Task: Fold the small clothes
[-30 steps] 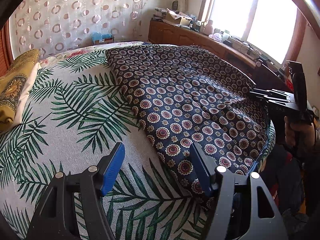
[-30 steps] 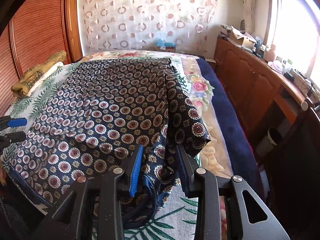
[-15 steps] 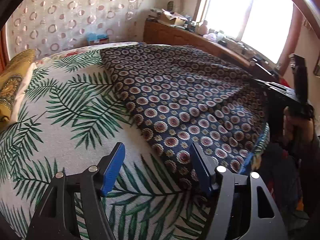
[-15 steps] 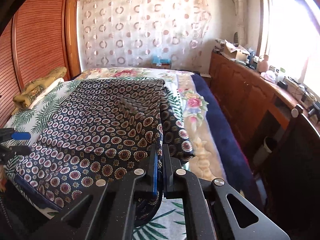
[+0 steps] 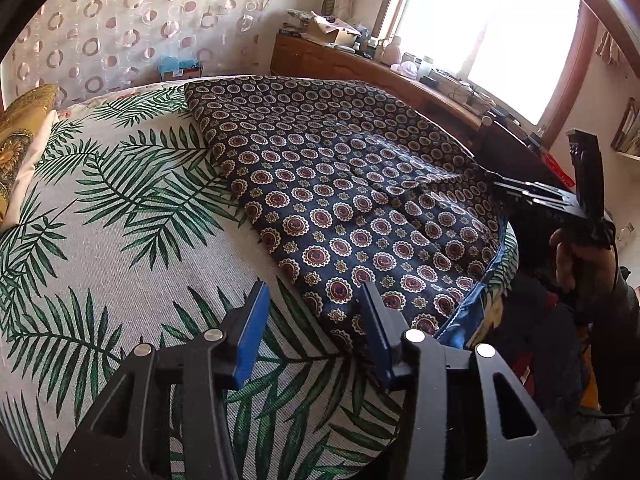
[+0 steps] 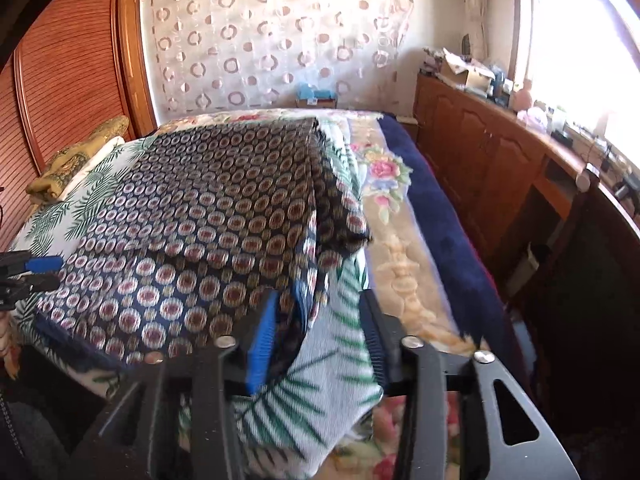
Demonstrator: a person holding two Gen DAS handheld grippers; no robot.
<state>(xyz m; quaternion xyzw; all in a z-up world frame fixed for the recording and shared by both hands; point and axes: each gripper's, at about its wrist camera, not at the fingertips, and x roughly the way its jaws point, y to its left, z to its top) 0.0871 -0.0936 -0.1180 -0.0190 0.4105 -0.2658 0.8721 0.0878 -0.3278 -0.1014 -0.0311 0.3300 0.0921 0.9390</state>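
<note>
Where the palm-leaf bedspread (image 5: 120, 240) covers the bed, a navy medallion-print garment (image 5: 352, 200) lies spread across its window-side half.

A circle-patterned sheer curtain (image 6: 276, 40) fills the far wall at twelve o'clock, a louvred wooden wardrobe (image 6: 68, 80) stands at nine, and a long wooden sideboard (image 6: 480, 152) under the bright window runs along at three, its top crowded with small items. A floral blanket with a navy border (image 6: 424, 200) shows beside the bedspread, a gold cushion (image 5: 16, 140) at ten. The left gripper (image 5: 312, 328) is closing, nothing between its pads, the garment's corner near its right finger. The right gripper (image 6: 320, 328) is opening, the garment's edge loose between.
</note>
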